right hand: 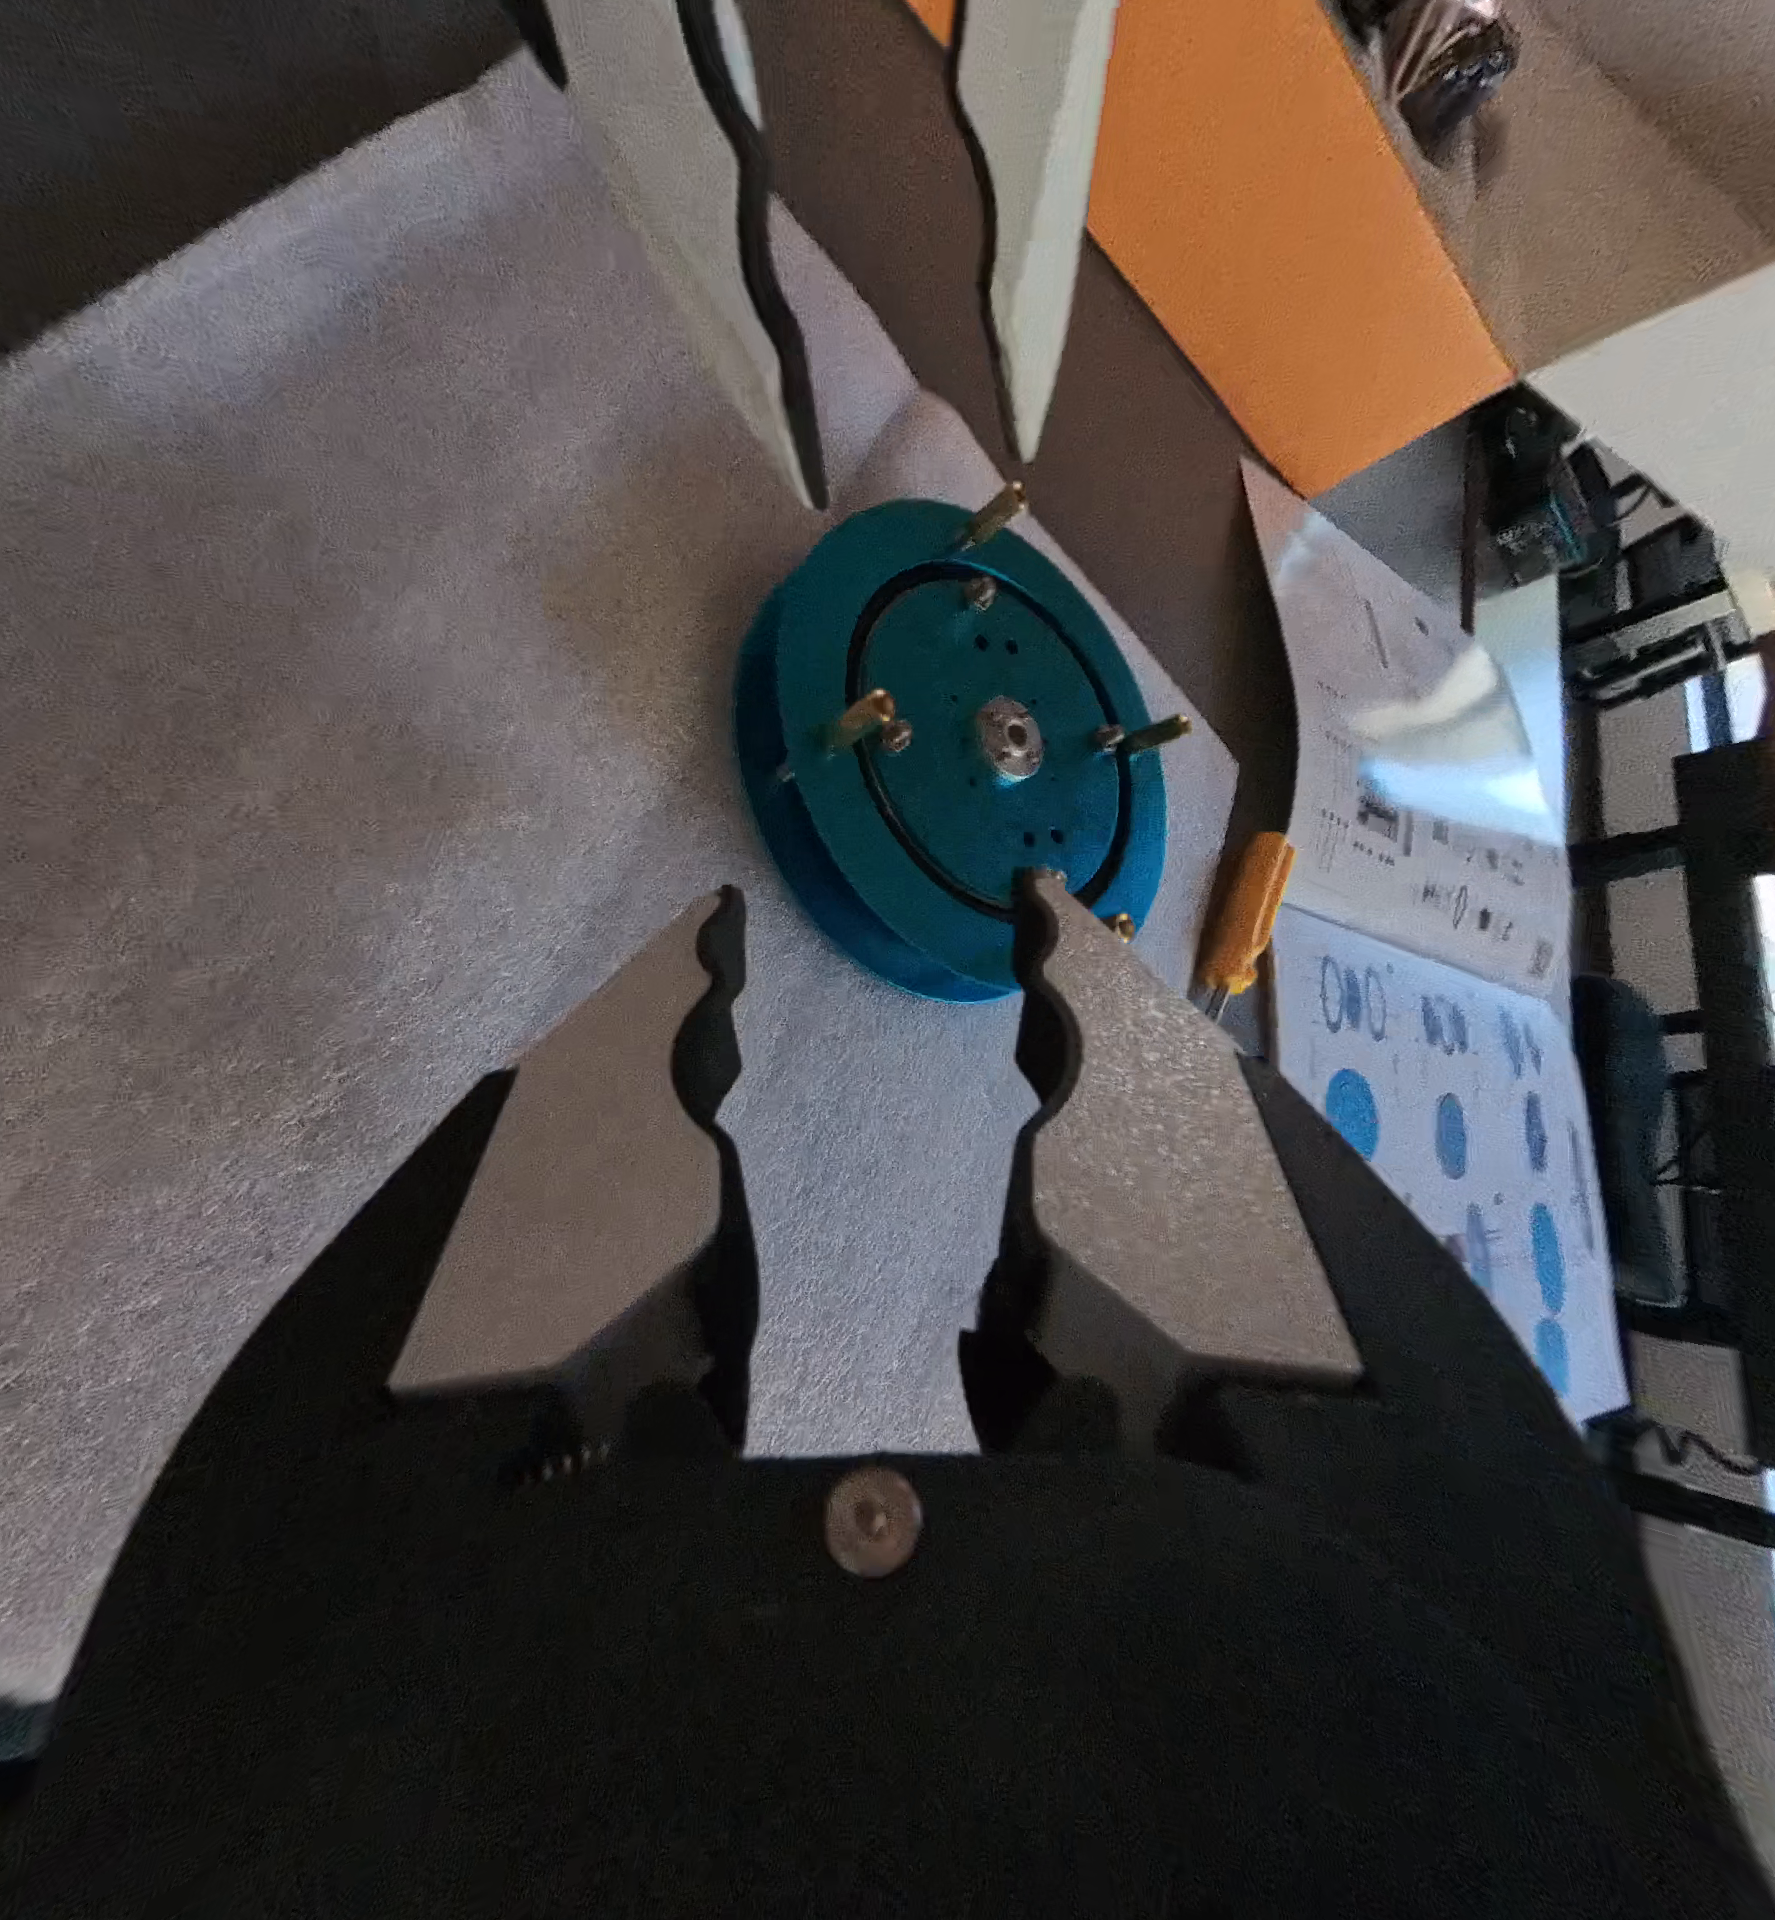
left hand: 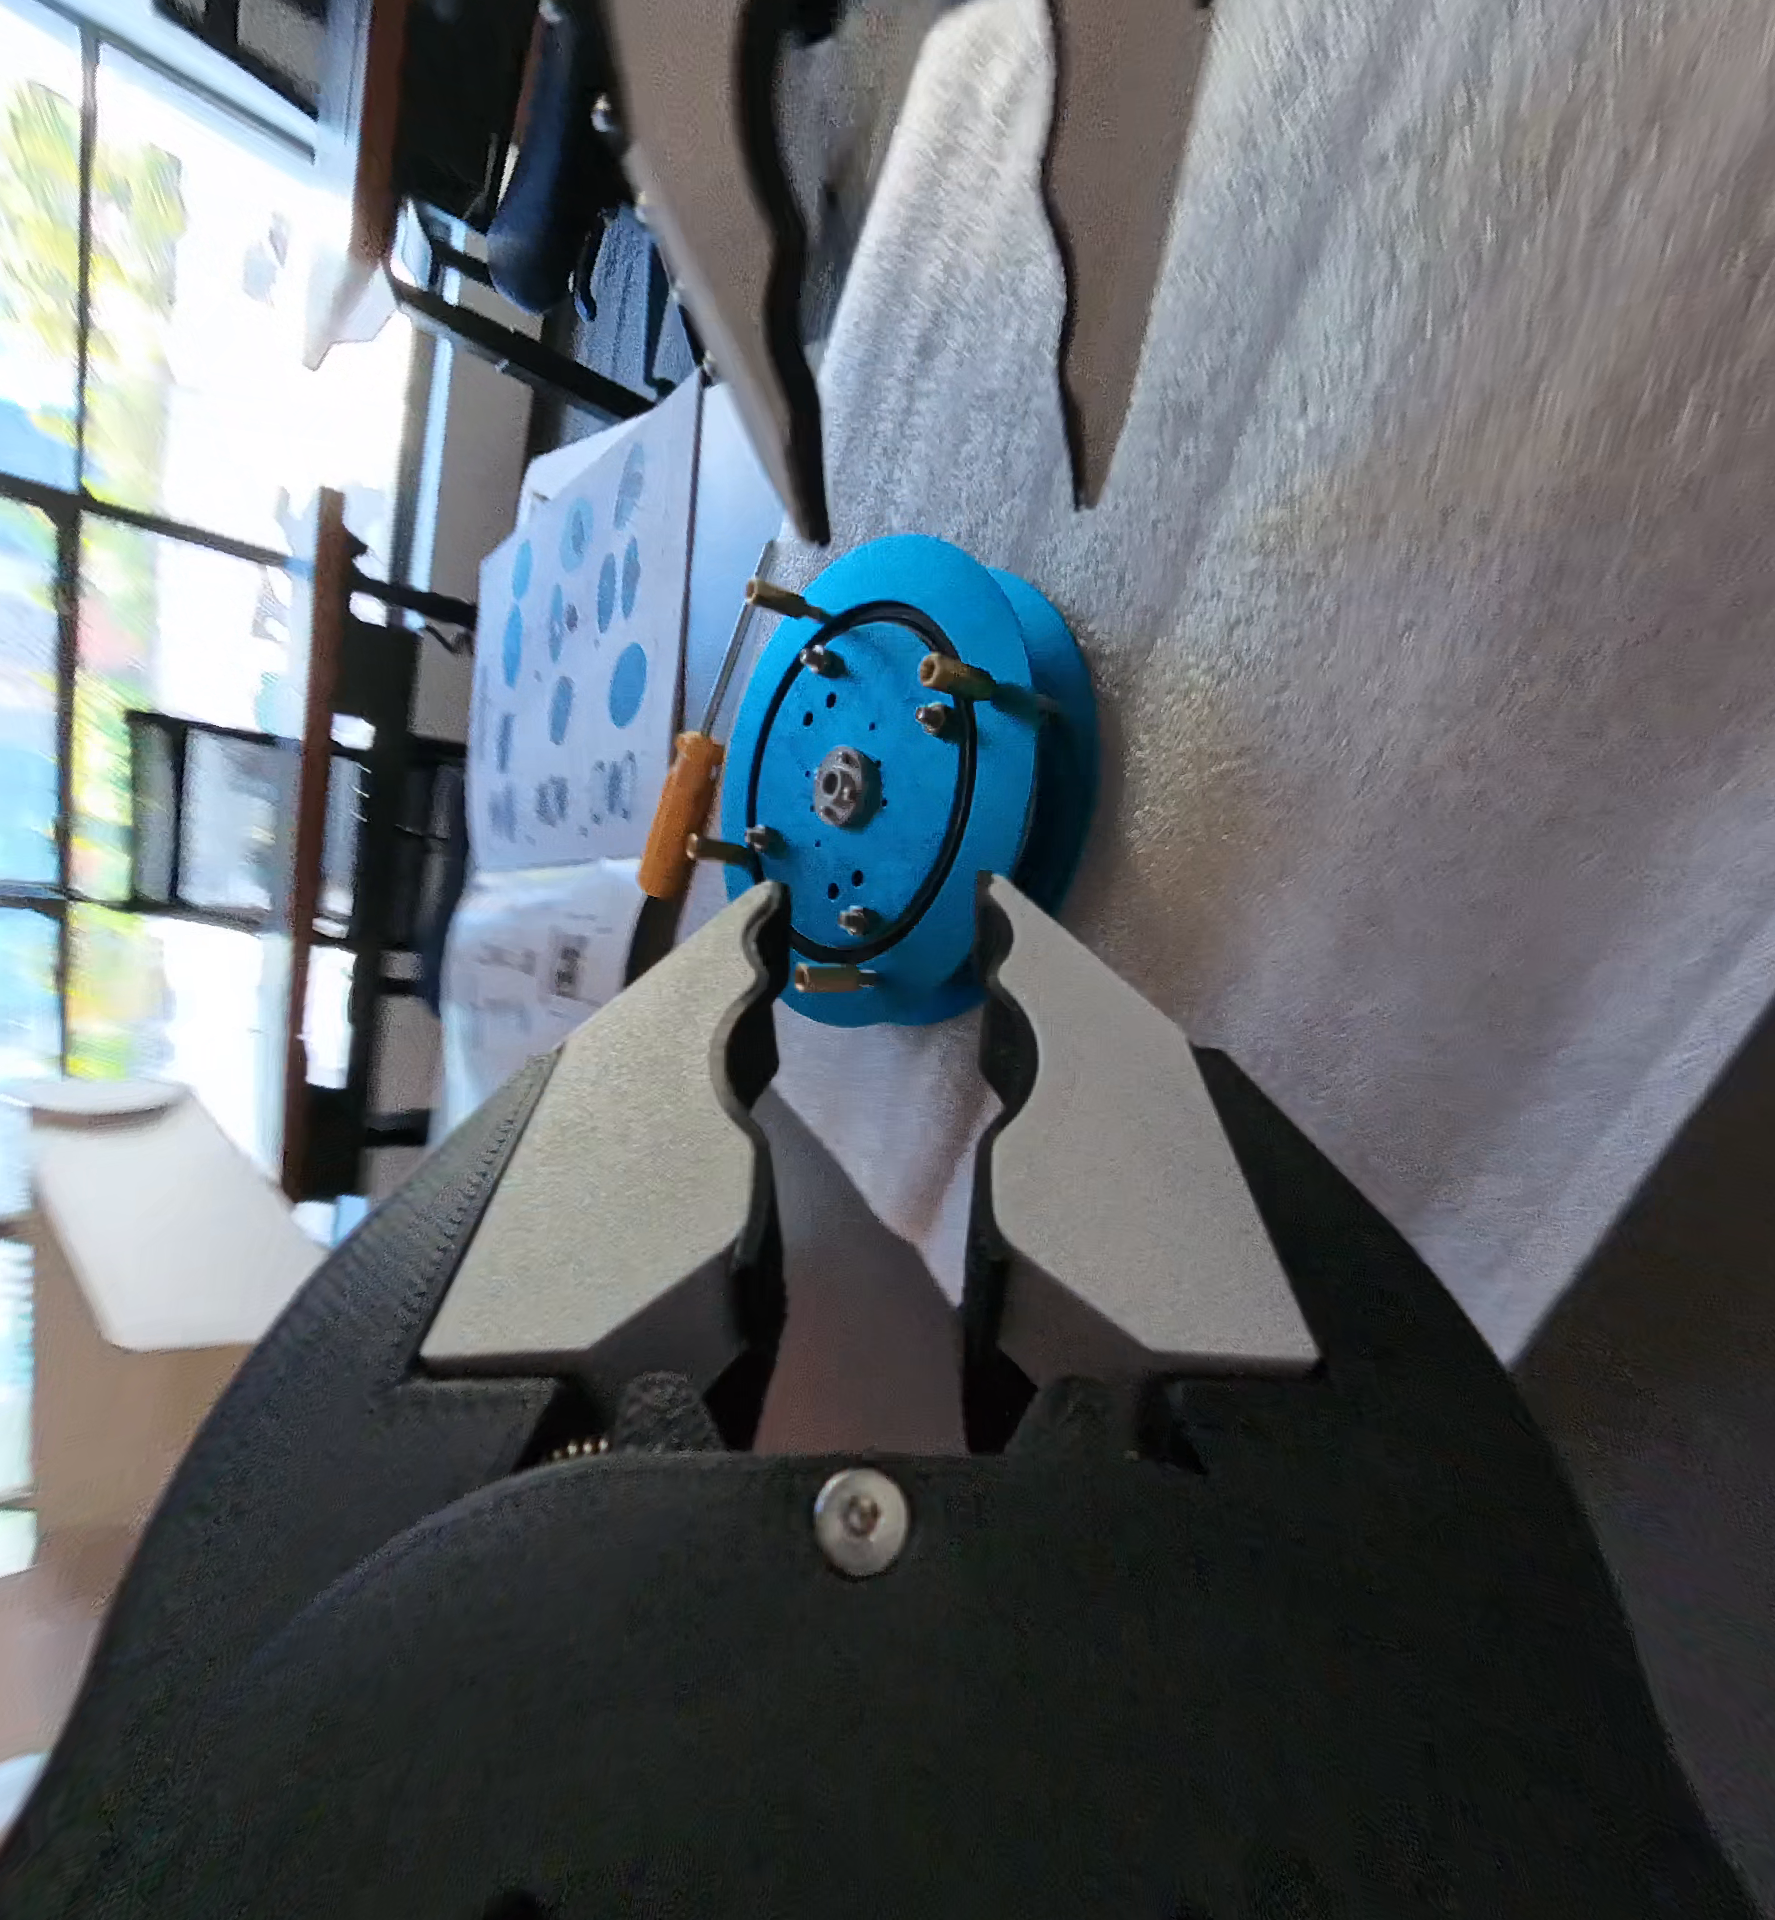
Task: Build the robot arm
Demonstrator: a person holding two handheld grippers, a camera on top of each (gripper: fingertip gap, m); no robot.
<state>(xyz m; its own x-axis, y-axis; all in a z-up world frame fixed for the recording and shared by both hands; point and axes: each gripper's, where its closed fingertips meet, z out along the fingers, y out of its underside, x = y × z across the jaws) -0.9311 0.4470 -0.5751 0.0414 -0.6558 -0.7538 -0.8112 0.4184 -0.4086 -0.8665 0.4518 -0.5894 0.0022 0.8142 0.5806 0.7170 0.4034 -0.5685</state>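
— Centre of the scene?

— A blue disc assembly (left hand: 893,790), stacked plates lying flat on a pale grey felt mat (left hand: 1382,520). Ringed on its top face by a thin black O-ring (left hand: 867,774); studded with brass standoffs (left hand: 956,675) standing upright and small silver screws; capped in the middle by a grey metal hub (left hand: 841,784).

— Closest tool?

— In the left wrist view, left gripper (left hand: 883,899) at the near edge of the disc, jaws apart, one tip over the top plate beside the O-ring, the other at the rim of the stack. Whether touching or just clear, hard to tell. In the right wrist view, right gripper (right hand: 878,899) likewise parted, right tip overlapping the disc's near edge by a screw, left tip over bare mat just beside the plates. Nothing clamped in either.

— Facing each other?

— Yes. Each seen from the other's camera, reaching in from the far side of the disc with fingers spread.

— Around the disc?

— An orange-handled screwdriver (right hand: 1247,909) just off the mat, beside the disc. Past it, printed sheets (right hand: 1434,1039) showing blue round parts, laid on the dark tabletop (right hand: 1153,499). Farther off, an orange panel (right hand: 1257,260), black shelving, and bright windows (left hand: 31,623) in blur.
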